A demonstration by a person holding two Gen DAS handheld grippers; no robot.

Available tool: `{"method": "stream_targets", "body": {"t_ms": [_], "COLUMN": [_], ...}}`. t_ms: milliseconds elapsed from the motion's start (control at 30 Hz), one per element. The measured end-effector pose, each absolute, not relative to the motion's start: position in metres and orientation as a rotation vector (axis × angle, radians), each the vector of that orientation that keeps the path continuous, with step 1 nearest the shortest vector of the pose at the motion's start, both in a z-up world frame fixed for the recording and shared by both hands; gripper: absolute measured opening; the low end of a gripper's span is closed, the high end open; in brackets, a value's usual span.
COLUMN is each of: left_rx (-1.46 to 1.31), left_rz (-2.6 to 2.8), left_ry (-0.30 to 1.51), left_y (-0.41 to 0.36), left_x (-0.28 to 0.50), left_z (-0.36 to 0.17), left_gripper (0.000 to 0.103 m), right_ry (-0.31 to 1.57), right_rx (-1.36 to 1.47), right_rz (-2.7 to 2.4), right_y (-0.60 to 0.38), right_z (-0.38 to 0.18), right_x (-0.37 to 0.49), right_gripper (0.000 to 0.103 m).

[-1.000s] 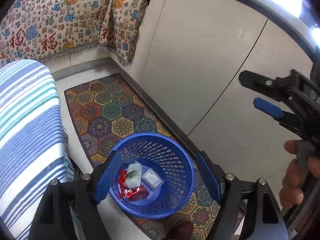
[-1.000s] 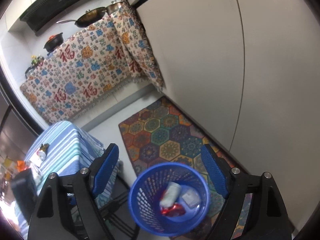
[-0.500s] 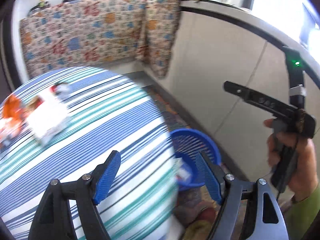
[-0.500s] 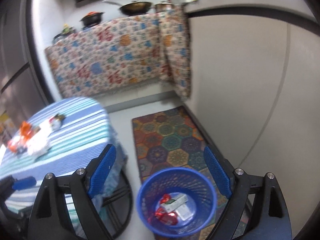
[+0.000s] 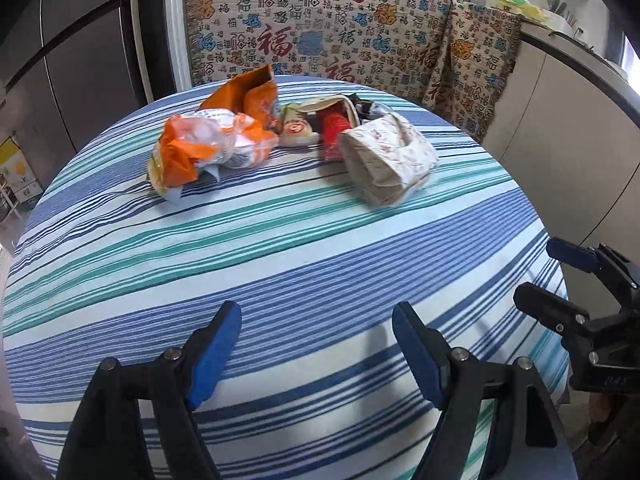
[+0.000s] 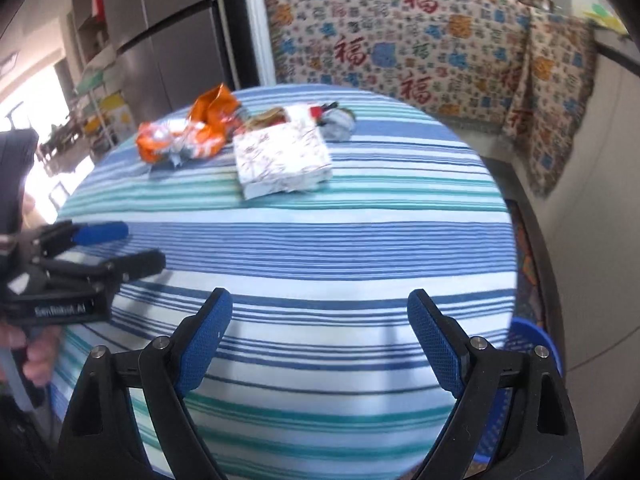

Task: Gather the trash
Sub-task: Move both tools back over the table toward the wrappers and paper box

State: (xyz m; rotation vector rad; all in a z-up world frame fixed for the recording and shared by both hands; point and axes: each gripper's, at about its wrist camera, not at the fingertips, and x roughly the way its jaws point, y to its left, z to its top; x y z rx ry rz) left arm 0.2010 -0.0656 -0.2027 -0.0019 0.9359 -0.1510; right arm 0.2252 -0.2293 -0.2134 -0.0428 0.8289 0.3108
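A heap of trash lies at the far side of the round striped table [image 5: 280, 264]: crumpled orange snack bags [image 5: 208, 144], a red wrapper [image 5: 334, 128] and a white flowered paper box [image 5: 390, 160]. The right wrist view shows the same orange bags [image 6: 188, 132], the box [image 6: 284, 158] and a grey crumpled piece [image 6: 338, 124]. My left gripper [image 5: 316, 316] hangs open over the table's near half, nothing between its fingers. My right gripper [image 6: 320, 300] is open and empty too, beside the left gripper [image 6: 142, 245]. The blue basket [image 6: 536, 344] peeks out past the table's right edge.
A patterned cloth [image 5: 320, 32] covers the counter behind the table, with pans on top. A grey fridge [image 6: 172, 28] stands at the back left. Pale cabinet fronts [image 5: 560, 120] run along the right, and a patterned rug [image 6: 528, 248] lies on the floor.
Both grippers have swung from over the blue basket on the floor to above the striped table. The trash heap has come into full view; the basket has slid to the edge.
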Motion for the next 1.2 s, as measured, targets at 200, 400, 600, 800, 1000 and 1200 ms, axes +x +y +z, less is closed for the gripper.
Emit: {"method": "stream_targets", "body": {"t_ms": [200, 400, 600, 800, 1000, 1200], "left_rx": [0.041, 0.083, 0.078, 0.08, 0.044, 0.031], "left_rz": [-0.15, -0.128, -0.113, -0.115, -0.167, -0.201], "left_ry": [0.939, 0.956, 0.96, 0.959, 0.94, 0.829], "left_y": [-0.046, -0.041, -0.037, -0.037, -0.028, -0.006], "left_x": [0.213, 0.229, 0.234, 0.234, 0.235, 0.253], "left_z": [-0.211, -0.214, -0.217, -0.217, -0.211, -0.174], "left_gripper": [0.08, 0.098, 0.103, 0.103, 0.103, 0.102], "right_ry": [0.875, 0.919, 0.93, 0.929, 0.934, 0.926], "right_rx": [-0.067, -0.088, -0.093, -0.101, -0.106, -0.1], "right_rz": [0.311, 0.299, 0.291, 0.288, 0.299, 0.318], "right_y": [-0.208, -0.197, -0.194, -0.193, -0.196, -0.198], "right_z": [-0.227, -0.237, -0.24, -0.24, -0.239, -0.239], "right_x": [0.248, 0.263, 0.274, 0.285, 0.29, 0.29], "right_gripper": [0.09, 0.094, 0.103, 0.103, 0.103, 0.103]}}
